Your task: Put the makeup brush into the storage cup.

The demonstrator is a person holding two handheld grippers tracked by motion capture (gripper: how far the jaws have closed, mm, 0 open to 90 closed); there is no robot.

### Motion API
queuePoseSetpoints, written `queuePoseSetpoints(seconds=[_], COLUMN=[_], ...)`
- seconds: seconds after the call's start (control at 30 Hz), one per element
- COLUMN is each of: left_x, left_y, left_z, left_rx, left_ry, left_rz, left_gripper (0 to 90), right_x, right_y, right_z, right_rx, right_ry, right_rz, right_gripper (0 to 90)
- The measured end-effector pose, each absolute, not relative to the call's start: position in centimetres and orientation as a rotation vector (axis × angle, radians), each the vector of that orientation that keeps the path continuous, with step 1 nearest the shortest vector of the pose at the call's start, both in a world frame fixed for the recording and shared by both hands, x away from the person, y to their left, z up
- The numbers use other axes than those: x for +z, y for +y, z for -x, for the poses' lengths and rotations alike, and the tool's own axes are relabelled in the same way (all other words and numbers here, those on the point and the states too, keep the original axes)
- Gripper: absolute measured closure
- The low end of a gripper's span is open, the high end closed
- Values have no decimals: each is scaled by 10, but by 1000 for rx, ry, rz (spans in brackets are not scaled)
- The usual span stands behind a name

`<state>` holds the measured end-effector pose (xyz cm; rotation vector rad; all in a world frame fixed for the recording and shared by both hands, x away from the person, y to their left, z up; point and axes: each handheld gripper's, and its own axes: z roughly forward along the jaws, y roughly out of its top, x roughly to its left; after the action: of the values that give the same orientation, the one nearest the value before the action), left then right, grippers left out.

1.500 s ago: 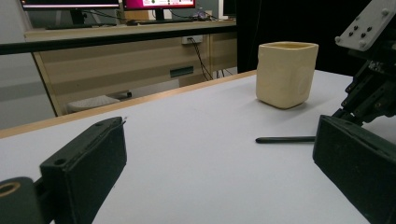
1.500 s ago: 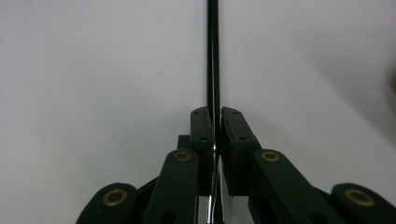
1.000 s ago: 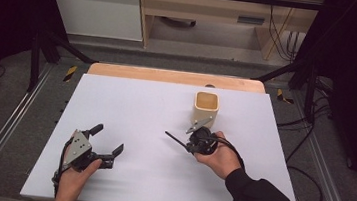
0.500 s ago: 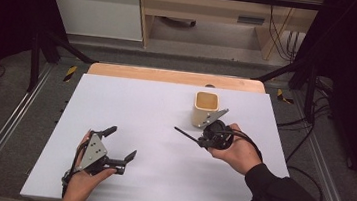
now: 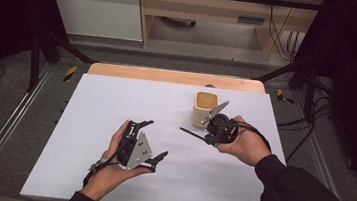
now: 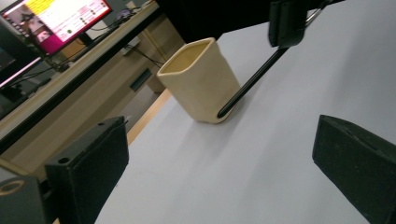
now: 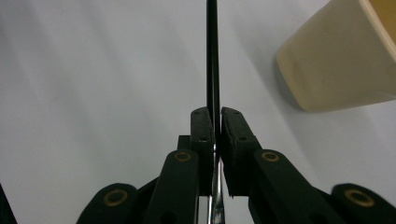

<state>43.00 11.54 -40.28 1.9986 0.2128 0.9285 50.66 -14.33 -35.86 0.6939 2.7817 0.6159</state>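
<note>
High view. Left gripper (image 5: 154, 141) shifted since the earlier frames: further in from the near left corner toward the middle of the table (image 5: 106, 98), and higher. Jaws spread wide, nothing between them; grey three-cornered plate on top facing up. Right gripper (image 5: 202, 135) raised and carried slightly right; now just in front of the cup (image 5: 205, 108). Jaws pressed together on a thin black rod (image 5: 191, 132) pointing left over the table. Cup position unchanged: upright, right of centre, toward the far edge. Table top: matte pale sheet, smooth, with a wooden strip along the far edge.

Left gripper view. Own jaws at lower left and lower right, well apart: blocky, black, flat-faced. Cup (image 6: 198, 81) beyond them: cream, glazed-looking, rounded-square mouth, walls tapering toward the base. Rod (image 6: 247, 84) slanting down across the front of the cup, straight, slender, round-ended; tip near the base of the cup, contact with the cup not determinable.

Right gripper view. Pads (image 7: 203, 135) clamped on the rod (image 7: 212, 60), running straight ahead from the jaws; bare metal section visible below the pads. Cup (image 7: 341, 60) at upper right, apart from the rod.
</note>
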Motion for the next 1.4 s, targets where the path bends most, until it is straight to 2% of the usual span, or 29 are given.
queuePoseSetpoints(seconds=[0.2, 0.43, 0.77, 1.2, 1.4], left_x=[-398, -399, -398, -397, -397], left_y=[89, 77, 74, 70, 69], left_z=[-435, -435, -436, -434, -434], left_rx=[965, 980, 994, 1049, 1059], left_ry=[142, 94, 87, 53, 49], left_rz=[-2046, -2078, -2087, -2109, -2103], left_gripper=[42, 52, 108, 129, 187], right_x=[-350, -344, -340, -336, -335], right_y=[-140, -138, -132, -126, -124], right_z=[-503, -502, -499, -496, -496], right_rx=[585, 578, 561, 569, 569], right_ry=[2804, 2812, 2828, 2841, 2849], right_rz=[-665, -666, -635, -617, -608], right_gripper=[840, 839, 840, 839, 839])
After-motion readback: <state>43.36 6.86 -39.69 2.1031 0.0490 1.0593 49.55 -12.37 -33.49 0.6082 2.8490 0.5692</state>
